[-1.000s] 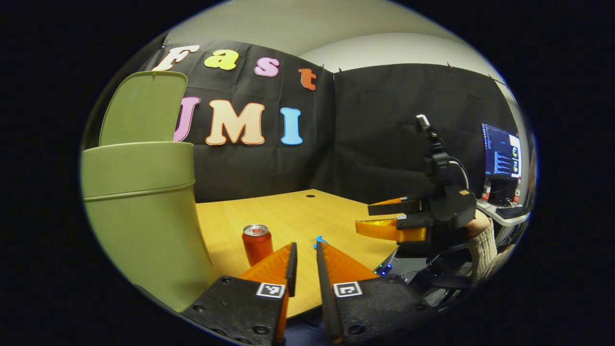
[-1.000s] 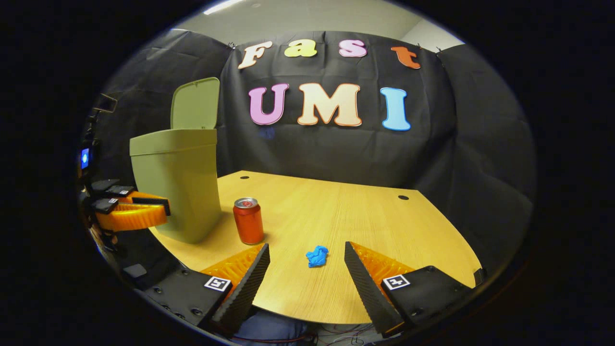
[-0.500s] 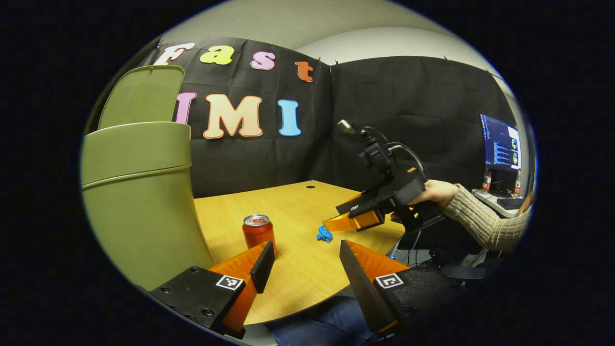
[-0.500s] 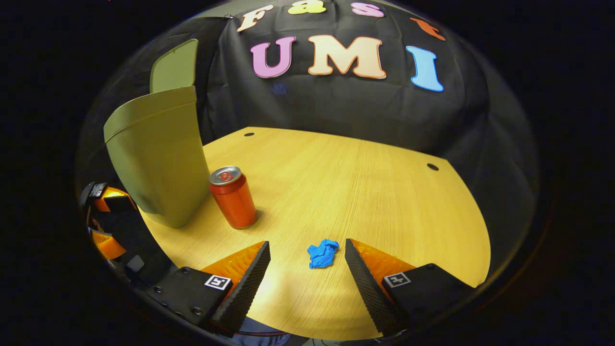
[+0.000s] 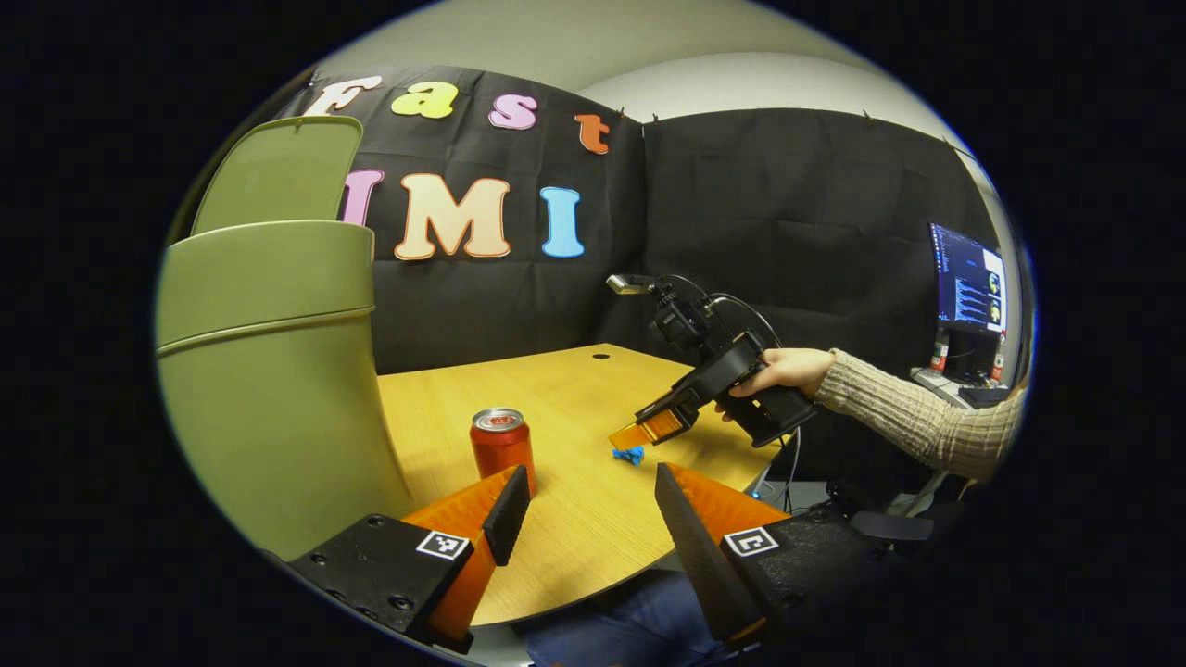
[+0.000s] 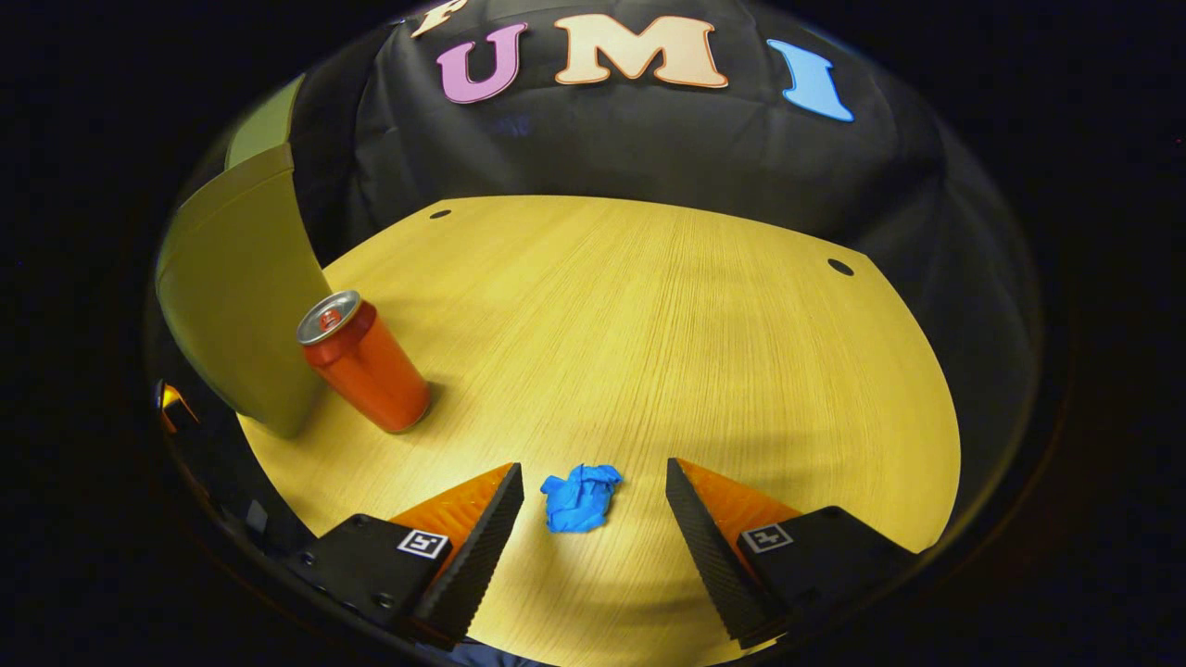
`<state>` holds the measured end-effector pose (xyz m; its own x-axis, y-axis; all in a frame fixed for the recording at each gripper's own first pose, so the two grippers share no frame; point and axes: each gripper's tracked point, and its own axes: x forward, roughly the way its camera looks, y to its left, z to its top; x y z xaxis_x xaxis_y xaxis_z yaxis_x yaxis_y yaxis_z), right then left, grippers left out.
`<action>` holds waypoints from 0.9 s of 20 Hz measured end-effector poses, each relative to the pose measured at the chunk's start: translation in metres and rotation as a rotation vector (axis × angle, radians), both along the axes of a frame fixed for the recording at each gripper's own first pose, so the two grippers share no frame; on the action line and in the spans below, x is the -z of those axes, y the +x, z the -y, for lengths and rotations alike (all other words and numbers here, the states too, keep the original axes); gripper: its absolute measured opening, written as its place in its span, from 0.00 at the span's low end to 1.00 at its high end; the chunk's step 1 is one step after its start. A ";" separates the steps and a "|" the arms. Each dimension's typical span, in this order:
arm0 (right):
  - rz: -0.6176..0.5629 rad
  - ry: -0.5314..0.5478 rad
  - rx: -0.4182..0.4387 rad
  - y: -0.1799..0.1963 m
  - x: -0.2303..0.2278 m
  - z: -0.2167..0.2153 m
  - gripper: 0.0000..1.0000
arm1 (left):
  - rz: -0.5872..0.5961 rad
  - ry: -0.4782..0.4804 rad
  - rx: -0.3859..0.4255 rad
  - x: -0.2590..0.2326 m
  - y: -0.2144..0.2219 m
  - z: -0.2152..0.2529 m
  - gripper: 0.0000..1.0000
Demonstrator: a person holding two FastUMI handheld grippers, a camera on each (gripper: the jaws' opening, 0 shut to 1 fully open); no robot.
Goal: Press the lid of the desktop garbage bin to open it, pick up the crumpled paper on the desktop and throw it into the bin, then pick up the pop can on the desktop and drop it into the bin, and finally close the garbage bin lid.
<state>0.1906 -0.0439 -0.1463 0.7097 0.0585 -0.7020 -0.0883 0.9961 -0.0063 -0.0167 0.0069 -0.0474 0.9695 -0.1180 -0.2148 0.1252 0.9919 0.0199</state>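
The pop can point(image 6: 364, 362) stands upright on the wooden desktop point(image 6: 667, 315), just beside the green garbage bin point(image 6: 241, 296), nothing between them; the crumpled paper point(image 6: 579, 497), blue, lies on the wood well right of the can, with open wood around it; the right gripper point(image 6: 593, 528) hangs over it, fingers spread wide, the paper sitting in the gap, touched by neither. In the left gripper view a hand point(image 5: 783, 371) in a ribbed knit sleeve point(image 5: 917, 421) tilts that gripper down at the paper; a lit monitor point(image 5: 966, 290) glows far right. The left gripper point(image 5: 584, 505) holds back at the desk's near edge, fingers apart on nothing, can ahead of its left finger. The bin's lid point(image 5: 278, 171) stands raised; its inside can't be seen from either view.
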 end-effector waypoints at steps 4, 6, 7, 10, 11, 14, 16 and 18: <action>-0.032 -0.015 -0.017 -0.001 0.006 -0.005 0.84 | -0.017 -0.019 -0.014 0.004 0.001 -0.004 0.84; -0.039 -0.017 -0.016 0.000 0.007 -0.007 0.74 | -0.016 -0.024 -0.022 0.003 0.001 -0.006 0.84; -0.046 -0.021 -0.015 0.001 0.011 -0.007 0.70 | -0.016 -0.028 -0.026 0.003 0.001 -0.008 0.84; -0.060 -0.017 -0.022 0.000 0.015 -0.009 0.44 | -0.019 -0.033 -0.039 0.004 0.001 -0.011 0.84; -0.054 -0.007 -0.014 0.000 0.013 -0.009 0.42 | -0.021 -0.033 -0.043 0.004 0.000 -0.012 0.84; -0.033 0.023 0.007 0.003 0.006 -0.009 0.18 | -0.024 -0.030 -0.046 0.004 0.000 -0.013 0.84; -0.017 0.027 0.012 0.003 -0.001 -0.009 0.18 | -0.022 -0.029 -0.042 0.004 0.000 -0.011 0.84; 0.011 0.018 0.011 0.002 -0.015 -0.009 0.18 | -0.022 -0.028 -0.043 0.003 -0.001 -0.010 0.84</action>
